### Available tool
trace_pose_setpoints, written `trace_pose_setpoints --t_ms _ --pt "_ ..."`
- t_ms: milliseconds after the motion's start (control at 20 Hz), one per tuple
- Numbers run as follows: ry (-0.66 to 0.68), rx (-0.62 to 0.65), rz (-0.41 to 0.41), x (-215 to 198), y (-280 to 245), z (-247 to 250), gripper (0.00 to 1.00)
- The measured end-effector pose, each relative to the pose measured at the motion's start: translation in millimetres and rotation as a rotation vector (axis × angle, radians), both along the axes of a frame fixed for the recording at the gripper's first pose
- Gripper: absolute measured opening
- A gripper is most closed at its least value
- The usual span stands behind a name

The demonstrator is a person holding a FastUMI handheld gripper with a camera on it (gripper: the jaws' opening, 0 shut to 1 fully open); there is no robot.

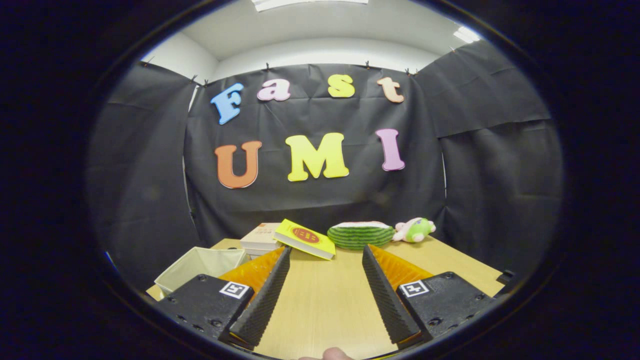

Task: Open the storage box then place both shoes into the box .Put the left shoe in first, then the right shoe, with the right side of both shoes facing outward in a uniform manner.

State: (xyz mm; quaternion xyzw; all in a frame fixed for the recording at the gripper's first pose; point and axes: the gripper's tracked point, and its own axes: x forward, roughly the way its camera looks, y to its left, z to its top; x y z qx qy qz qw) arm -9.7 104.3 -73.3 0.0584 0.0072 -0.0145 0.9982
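- I see the storage box (200,267), a pale fabric bin with its mouth open upward, at about ten o'clock from my left finger, sitting at the table's left edge, partly hidden behind the finger mount
- My gripper (326,259) is released: the two fingers stand wide apart with bare tabletop between them and nothing held
- The wooden table (320,300) runs straight ahead at twelve o'clock between the fingers
- Just beyond the left fingertip, at eleven o'clock, a yellow book (306,238) lies tilted, leaning on a stack of pale books (260,237)
- Beyond the right fingertip, near one o'clock, sits a watermelon-slice plush (361,234), with a small pink-and-green plush toy (415,229) just beside it at its right
- A fingertip of the person (332,354) shows at six o'clock
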Motion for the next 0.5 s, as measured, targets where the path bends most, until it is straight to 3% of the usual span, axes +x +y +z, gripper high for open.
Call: trace_pose_setpoints --t_ms 500 --pt "-0.017 0.012 -0.031 -6.1 -9.6 11.0 0.94"
